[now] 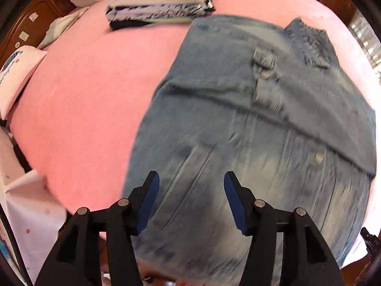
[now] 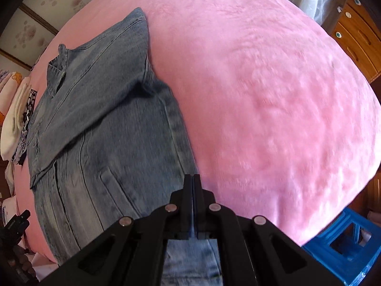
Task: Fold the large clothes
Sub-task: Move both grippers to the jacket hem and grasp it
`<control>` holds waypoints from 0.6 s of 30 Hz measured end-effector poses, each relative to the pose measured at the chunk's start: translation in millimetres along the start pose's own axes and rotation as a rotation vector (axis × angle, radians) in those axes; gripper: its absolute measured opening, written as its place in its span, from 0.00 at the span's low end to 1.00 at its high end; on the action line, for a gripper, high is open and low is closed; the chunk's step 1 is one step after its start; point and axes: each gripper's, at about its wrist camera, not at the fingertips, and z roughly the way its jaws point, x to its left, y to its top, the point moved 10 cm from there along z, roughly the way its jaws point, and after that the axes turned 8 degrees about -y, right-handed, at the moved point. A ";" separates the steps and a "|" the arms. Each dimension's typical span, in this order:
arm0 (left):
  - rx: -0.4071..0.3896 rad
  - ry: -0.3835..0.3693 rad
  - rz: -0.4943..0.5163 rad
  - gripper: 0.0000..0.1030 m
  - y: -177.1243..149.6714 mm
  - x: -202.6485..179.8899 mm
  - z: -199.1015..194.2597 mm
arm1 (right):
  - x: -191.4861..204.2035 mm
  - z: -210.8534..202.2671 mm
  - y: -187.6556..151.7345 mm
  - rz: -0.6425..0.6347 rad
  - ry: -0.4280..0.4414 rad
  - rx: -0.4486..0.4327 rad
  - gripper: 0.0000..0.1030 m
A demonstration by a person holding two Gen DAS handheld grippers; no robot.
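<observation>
My left hand-held gripper (image 1: pixel 191 178) hangs open over the denim jacket (image 1: pixel 250 124); my right hand-held gripper (image 2: pixel 193 178) is closed empty, jacket at nine o'clock.

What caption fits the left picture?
Open tongs above a denim jacket on a pink bed.

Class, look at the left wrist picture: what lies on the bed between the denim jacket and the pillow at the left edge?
Only bare pink blanket lies between the denim jacket and the pillow, in the left wrist view. The folded clothes pile sits further back.
</observation>
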 end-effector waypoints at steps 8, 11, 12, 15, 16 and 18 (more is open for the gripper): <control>0.068 0.021 0.054 0.54 -49.2 53.6 -12.0 | -22.7 -27.0 -78.1 0.083 0.008 0.042 0.00; 0.110 0.007 0.058 0.54 -62.8 71.1 -7.5 | -28.6 -33.4 -94.0 0.100 0.004 0.040 0.05; 0.119 0.002 0.057 0.54 -65.6 75.6 -6.2 | -34.0 -35.3 -100.8 0.104 -0.001 0.042 0.11; 0.153 -0.033 0.033 0.57 -75.3 90.0 -0.4 | -37.1 -38.0 -111.2 0.134 0.009 0.033 0.24; 0.169 -0.052 0.021 0.64 -78.8 94.9 2.2 | -35.8 -38.2 -112.5 0.145 0.019 0.034 0.28; 0.177 -0.077 0.010 0.67 -80.6 99.9 5.4 | -34.1 -37.1 -116.0 0.172 0.042 0.040 0.33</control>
